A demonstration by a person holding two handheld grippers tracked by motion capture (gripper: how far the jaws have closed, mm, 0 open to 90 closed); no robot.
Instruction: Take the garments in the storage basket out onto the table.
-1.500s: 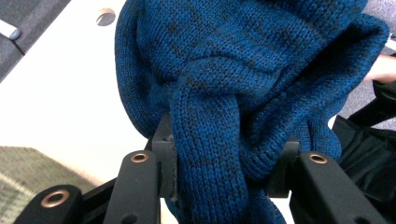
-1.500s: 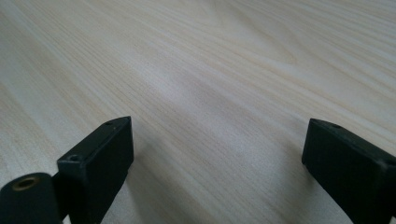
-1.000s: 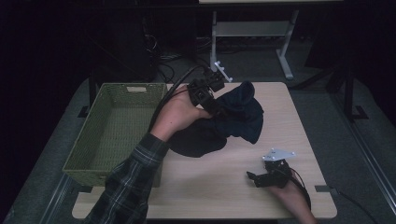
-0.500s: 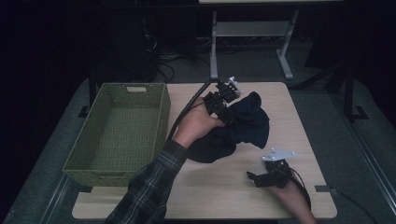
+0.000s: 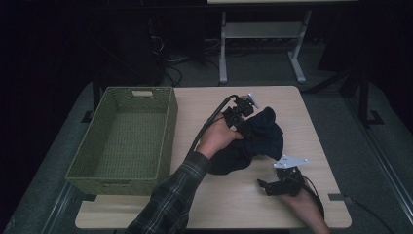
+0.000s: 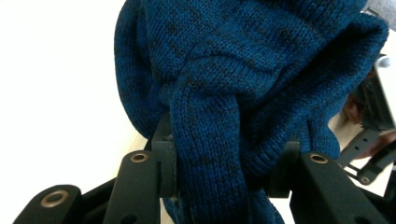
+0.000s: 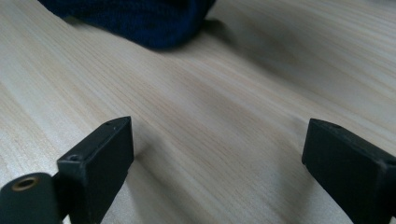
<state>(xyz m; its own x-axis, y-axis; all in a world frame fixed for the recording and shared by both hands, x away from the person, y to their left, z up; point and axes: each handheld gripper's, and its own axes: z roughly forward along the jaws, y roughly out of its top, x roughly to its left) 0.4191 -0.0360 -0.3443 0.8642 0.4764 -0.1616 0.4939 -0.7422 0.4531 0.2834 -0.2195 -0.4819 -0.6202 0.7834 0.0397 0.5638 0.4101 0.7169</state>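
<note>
- Since a second ago our left gripper [image 6: 224,177] has carried the blue sweater [image 5: 258,139], clamped between its jaws, down onto the table [image 5: 209,204].
- Our right gripper [image 5: 265,185] rests beside it, jaws spread and empty.
- We should keep that fold pinched and lift clear before swinging to the basket [image 5: 168,131].

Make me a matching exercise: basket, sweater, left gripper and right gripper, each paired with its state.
Things:
1. basket
2. sweater
3. left gripper
4. right gripper

States:
A. jaws open, low over bare table
B. green, nothing in it
C. clamped on knit fabric
D. dark blue, bunched up

Pairs: 1-B, 2-D, 3-C, 4-A
</note>
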